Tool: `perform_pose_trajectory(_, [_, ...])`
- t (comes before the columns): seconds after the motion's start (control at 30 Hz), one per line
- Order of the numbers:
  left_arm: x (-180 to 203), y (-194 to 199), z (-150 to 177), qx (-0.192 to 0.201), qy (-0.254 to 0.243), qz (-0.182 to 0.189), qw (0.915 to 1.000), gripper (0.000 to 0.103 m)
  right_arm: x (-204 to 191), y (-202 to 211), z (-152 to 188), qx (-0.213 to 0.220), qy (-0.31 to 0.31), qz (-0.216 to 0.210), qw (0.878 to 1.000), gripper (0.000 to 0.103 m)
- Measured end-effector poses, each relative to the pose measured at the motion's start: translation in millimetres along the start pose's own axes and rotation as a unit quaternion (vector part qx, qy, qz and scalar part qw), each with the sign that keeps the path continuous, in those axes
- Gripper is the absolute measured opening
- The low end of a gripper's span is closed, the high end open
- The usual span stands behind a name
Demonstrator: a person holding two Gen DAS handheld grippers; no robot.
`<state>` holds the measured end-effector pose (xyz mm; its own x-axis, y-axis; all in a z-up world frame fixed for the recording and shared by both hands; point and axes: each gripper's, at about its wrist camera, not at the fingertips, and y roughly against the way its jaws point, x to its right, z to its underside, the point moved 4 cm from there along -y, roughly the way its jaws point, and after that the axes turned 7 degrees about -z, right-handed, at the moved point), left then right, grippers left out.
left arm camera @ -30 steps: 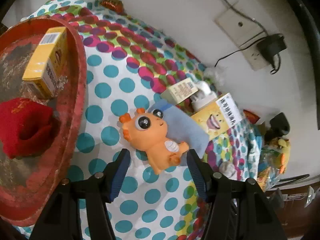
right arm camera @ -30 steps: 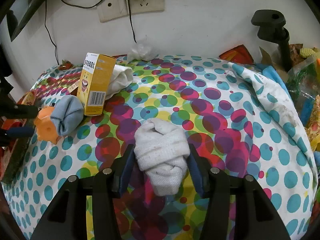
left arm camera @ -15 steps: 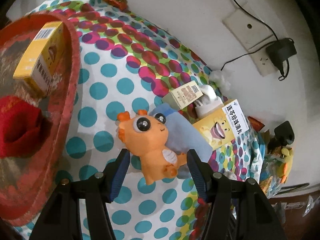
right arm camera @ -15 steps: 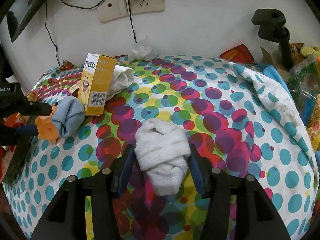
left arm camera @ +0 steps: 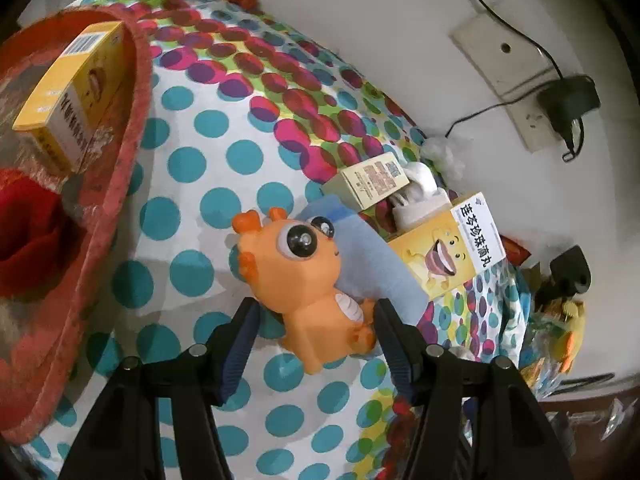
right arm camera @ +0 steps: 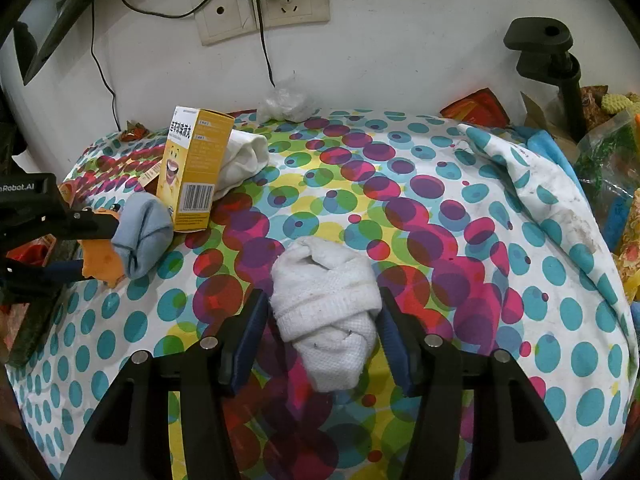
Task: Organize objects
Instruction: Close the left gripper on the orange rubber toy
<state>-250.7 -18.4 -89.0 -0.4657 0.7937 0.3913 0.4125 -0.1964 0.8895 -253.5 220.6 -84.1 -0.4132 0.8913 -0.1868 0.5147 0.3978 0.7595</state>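
An orange toy animal lies on the dotted cloth, its lower body between the fingers of my open left gripper. A blue sock lies just behind it. A red tray at the left holds a yellow box and a red cloth. My right gripper is open around a rolled white sock on the cloth. The right wrist view also shows the left gripper at the toy.
A yellow box stands behind the blue sock, with a white cloth and a small beige box beside it. A wall with sockets is behind. Clutter and a black clamp stand at the right.
The left gripper has moved forward, so the toy's lower body now lies between its fingers. The right gripper has barely moved.
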Motion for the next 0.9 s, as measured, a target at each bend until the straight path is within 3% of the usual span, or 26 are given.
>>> perform_pose_trajectory(0.23, [1,2,0,0.022,-0.033,0.008,0.9992,0.056,1,0,0,0.000,0.000,0.000,1.000,0.053])
perform_pose_trajectory(0.4, [6,7,5,0.036,-0.089,0.005,0.9954,0.043,1,1,0,0.000,-0.001,-0.001,1.000,0.053])
perform_pose_trajectory(0.57, [6,13,15,0.042,-0.152,-0.002,0.9874,0.042,1,1,0,0.000,-0.001,-0.002,1.000,0.053])
perform_pose_trajectory(0.63, [7,17,20,0.038,-0.184,-0.012,0.9821,0.042,1,1,0,0.000,-0.002,-0.002,1.000,0.053])
perform_pose_trajectory(0.77, [12,28,39,0.047,-0.279,-0.050,0.9578,0.041,1,1,0,0.000,-0.001,-0.001,1.000,0.053])
perform_pose_trajectory(0.9, [14,34,56,0.055,-0.339,-0.064,0.9371,0.041,1,0,0,0.000,-0.001,-0.001,1.000,0.053])
